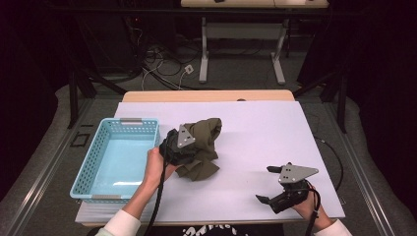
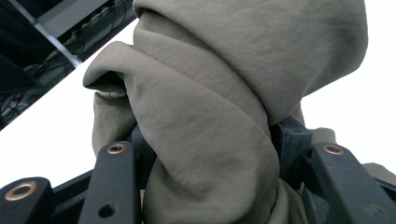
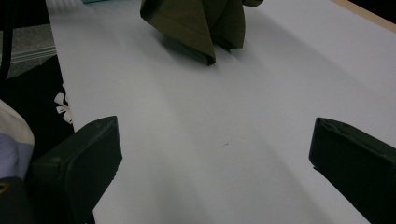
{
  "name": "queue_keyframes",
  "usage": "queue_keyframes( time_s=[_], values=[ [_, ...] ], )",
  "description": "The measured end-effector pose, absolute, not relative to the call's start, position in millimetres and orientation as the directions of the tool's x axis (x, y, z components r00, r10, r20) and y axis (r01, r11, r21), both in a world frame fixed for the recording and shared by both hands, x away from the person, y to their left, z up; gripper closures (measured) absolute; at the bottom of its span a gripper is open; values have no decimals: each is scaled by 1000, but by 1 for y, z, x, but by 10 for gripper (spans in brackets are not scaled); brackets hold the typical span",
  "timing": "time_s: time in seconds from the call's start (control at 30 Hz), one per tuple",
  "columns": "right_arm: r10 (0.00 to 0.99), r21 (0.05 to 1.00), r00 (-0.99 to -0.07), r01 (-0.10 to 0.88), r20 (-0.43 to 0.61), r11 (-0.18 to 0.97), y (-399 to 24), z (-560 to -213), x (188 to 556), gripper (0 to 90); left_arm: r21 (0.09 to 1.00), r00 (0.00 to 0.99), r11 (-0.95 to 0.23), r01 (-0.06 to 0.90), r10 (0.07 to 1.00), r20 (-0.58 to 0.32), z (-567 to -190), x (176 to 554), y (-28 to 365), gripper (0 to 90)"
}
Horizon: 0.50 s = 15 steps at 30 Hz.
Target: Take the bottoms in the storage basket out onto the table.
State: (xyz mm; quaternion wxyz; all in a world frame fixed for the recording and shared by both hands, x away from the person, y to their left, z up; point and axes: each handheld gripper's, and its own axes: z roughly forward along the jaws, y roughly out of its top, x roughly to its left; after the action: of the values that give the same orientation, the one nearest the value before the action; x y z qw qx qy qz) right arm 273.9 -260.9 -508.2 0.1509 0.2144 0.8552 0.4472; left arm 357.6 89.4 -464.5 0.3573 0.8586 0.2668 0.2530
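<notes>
High view: you stand at the near edge of a table covered by a white sheet [image 1: 255, 132], with a gripper in each hand.
Olive cloth [image 1: 204, 147]: it sits bunched up near the middle of the sheet, slightly left of centre, just right of the basket and apart from it.
Left gripper [image 1: 189, 147]: your left hand [image 1: 156, 166] holds it at the cloth's left side, its grey three-cornered plate [image 1: 185, 137] lying against the fabric. Its jaws are clamped on a thick fold of the cloth.
Left gripper view: the cloth [image 2: 219, 107] rises between your two black jaws as a rolled, layered bunch, pinched at its base from both sides, with the white sheet behind it.
Right gripper [image 1: 269, 184]: your right hand [image 1: 307, 204] holds it near the sheet's front right corner, well apart from the cloth. Its jaws stand wide apart with nothing between them, pointing left across the sheet.
Right gripper view: bare white sheet [image 3: 224, 135] lies between your spread jaws, and the cloth's [image 3: 201, 23] lower folds hang near the top of that view, with a shadow on the sheet beneath them.
Blue basket [image 1: 91, 162]: a light blue perforated plastic basket at the sheet's left edge, just beside your left hand.
</notes>
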Motion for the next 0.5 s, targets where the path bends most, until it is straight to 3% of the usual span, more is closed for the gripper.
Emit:
queue_keyframes(
  time_s=[0.5],
  values=[
    [502, 829, -862, 233, -66, 509, -261, -508, 274, 21, 720, 742, -629, 293, 625, 243, -475, 359, 81, 470]
  ],
)
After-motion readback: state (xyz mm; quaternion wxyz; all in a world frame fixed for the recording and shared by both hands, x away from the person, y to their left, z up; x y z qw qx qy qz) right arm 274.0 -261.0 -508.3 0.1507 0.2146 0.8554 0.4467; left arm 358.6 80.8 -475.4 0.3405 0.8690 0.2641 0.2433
